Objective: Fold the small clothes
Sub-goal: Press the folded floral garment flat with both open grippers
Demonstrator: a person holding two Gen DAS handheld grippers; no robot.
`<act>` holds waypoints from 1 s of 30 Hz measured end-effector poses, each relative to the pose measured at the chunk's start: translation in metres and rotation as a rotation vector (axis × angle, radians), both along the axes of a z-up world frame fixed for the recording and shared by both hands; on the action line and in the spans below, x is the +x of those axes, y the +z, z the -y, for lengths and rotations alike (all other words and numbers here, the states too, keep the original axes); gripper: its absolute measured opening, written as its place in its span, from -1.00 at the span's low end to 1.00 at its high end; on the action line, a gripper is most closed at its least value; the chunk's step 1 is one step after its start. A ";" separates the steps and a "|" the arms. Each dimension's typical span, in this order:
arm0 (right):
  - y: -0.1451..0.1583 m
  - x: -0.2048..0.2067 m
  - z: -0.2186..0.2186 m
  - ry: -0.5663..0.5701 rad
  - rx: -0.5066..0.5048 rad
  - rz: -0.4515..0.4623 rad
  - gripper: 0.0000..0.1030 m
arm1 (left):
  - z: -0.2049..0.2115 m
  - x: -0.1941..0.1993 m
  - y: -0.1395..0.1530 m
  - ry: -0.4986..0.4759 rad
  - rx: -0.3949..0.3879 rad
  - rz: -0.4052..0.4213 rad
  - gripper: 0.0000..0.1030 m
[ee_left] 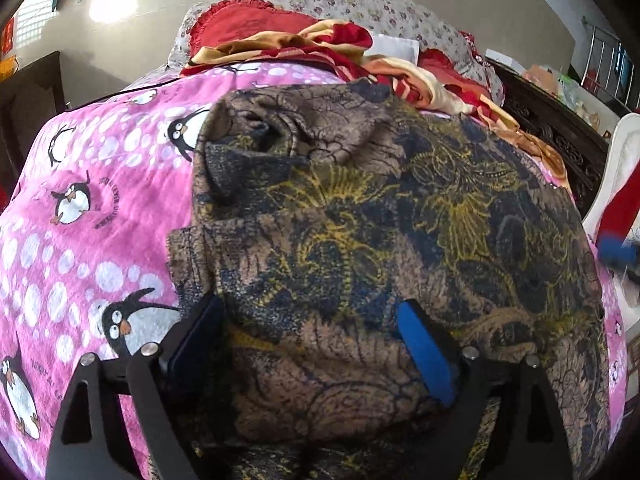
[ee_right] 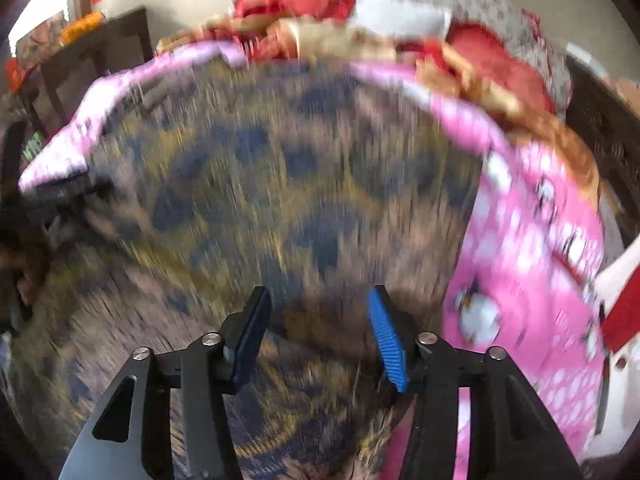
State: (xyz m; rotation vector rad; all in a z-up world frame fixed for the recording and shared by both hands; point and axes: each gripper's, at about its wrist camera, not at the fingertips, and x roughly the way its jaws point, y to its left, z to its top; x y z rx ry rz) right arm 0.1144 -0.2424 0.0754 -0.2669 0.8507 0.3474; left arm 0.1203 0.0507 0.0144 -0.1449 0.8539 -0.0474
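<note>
A bed covered by a pink fleece sheet printed with penguins and white bubbles [ee_left: 120, 184] is filling most of both views. Along its far edge a crumpled red and gold blanket [ee_left: 304, 46] is lying against floral-print pillows with red ruffled trim [ee_left: 352, 4]. A dark carved wooden bed frame [ee_left: 560, 136] is running along the right side.

A brown knit garment patterned in dark blue and mustard yellow [ee_left: 360, 208] is lying spread over the middle of the bed, reaching down to the near edge; its neck opening is puckering toward the far left, and a folded-over layer is bunching near the front.

The left tool [ee_left: 312, 344] is sitting wide open at the near edge, its black arms and blue pads straddling the bunched fabric without pinching it. The right tool [ee_right: 318, 336] is hovering open above the garment nearer the bed's right side, in a heavily motion-blurred view, with nothing between its blue pads.
</note>
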 end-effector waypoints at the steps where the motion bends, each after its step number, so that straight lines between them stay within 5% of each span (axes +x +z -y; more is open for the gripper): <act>1: 0.014 0.006 -0.003 -0.009 0.034 0.049 0.21 | 0.000 0.000 0.000 0.000 0.000 -0.001 0.79; 4: 0.023 0.040 -0.009 -0.067 0.108 0.076 0.25 | -0.001 0.001 -0.001 -0.001 -0.005 -0.003 0.80; 7: -0.028 0.088 -0.009 -0.139 0.025 -0.095 0.29 | 0.001 0.002 -0.001 -0.002 0.008 -0.007 0.81; 9: -0.040 0.089 -0.003 -0.164 0.029 -0.062 0.61 | 0.002 0.003 -0.001 -0.002 0.012 -0.009 0.82; 12: -0.038 0.087 0.001 -0.191 0.064 -0.088 0.61 | 0.002 0.004 -0.002 -0.005 0.005 -0.009 0.85; 15: -0.014 0.076 -0.006 -0.216 0.041 -0.069 0.35 | 0.002 0.005 -0.002 -0.006 0.002 -0.009 0.86; 19: 0.008 0.021 -0.027 -0.188 0.106 0.013 0.36 | 0.001 0.005 -0.002 -0.006 -0.001 -0.009 0.86; 25: -0.061 -0.022 -0.045 -0.260 0.081 -0.030 0.38 | 0.001 0.004 -0.001 -0.007 0.007 -0.010 0.86; 30: -0.061 -0.025 -0.050 -0.259 0.060 0.028 0.40 | 0.002 0.004 0.000 -0.014 0.006 -0.011 0.90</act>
